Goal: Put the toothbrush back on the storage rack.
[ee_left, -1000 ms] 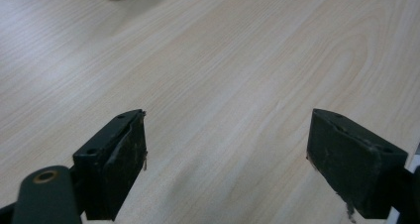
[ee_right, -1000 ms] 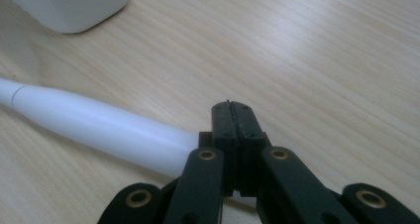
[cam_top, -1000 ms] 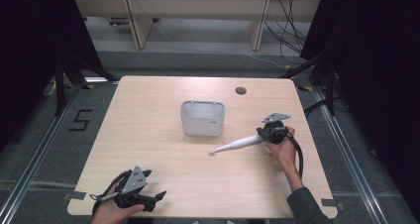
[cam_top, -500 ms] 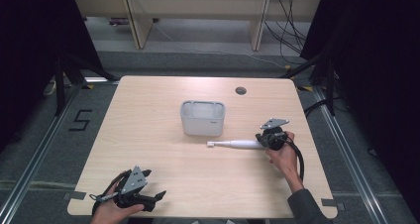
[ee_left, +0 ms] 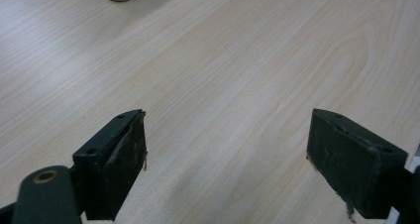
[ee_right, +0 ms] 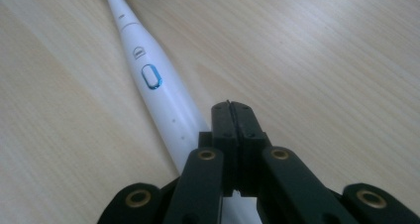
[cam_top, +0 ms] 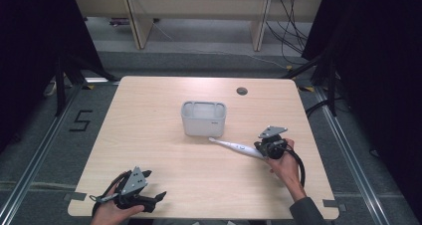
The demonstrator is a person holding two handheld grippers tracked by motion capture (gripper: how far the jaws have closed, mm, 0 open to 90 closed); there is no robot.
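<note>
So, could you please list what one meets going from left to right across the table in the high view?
Left claw → white container → electric toothbrush → right claw, closed, the toothbrush's handle running under it.

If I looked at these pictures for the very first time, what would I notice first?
Probably the long white electric toothbrush with a blue-ringed button, lying on the pale wooden table right of centre, its tip almost at the small white plastic box in the middle. The right gripper, jaws shut, sits at its handle end. Near the front left edge, the left gripper waits with jaws wide open.
</note>
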